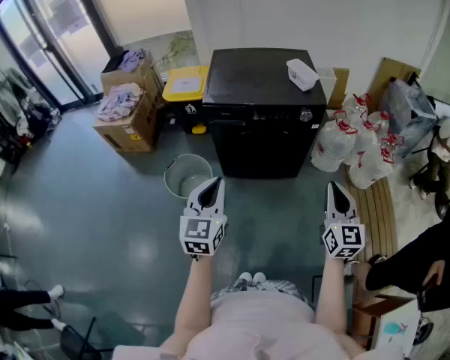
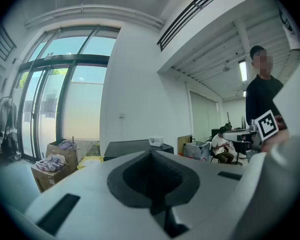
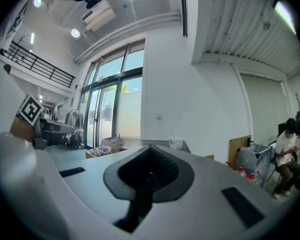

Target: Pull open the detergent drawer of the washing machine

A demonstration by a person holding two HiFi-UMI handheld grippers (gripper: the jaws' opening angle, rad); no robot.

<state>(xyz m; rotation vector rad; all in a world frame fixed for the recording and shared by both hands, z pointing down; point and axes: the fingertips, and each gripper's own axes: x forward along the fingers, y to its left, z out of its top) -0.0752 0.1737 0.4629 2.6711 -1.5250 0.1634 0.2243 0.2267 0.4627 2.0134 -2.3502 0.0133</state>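
A black washing machine (image 1: 258, 111) stands against the white wall, its control strip (image 1: 264, 115) with a round knob (image 1: 306, 115) along the front top edge. I cannot make out the detergent drawer on that dark front. A white box (image 1: 301, 74) lies on its lid. My left gripper (image 1: 211, 185) is held level well short of the machine, shut and empty. My right gripper (image 1: 337, 190) is level too, shut and empty, off the machine's right corner. In the left gripper view the machine's top (image 2: 132, 147) shows far beyond the jaws (image 2: 152, 154); the right gripper view shows the machine's lid (image 3: 157, 144) likewise.
A grey bucket (image 1: 187, 175) stands on the floor just ahead of the left gripper. A yellow-lidded bin (image 1: 186, 87) and cardboard boxes of clothes (image 1: 127, 107) sit left of the machine. Tied plastic bags (image 1: 356, 141) crowd its right side. A person in black (image 1: 416, 265) stands at right.
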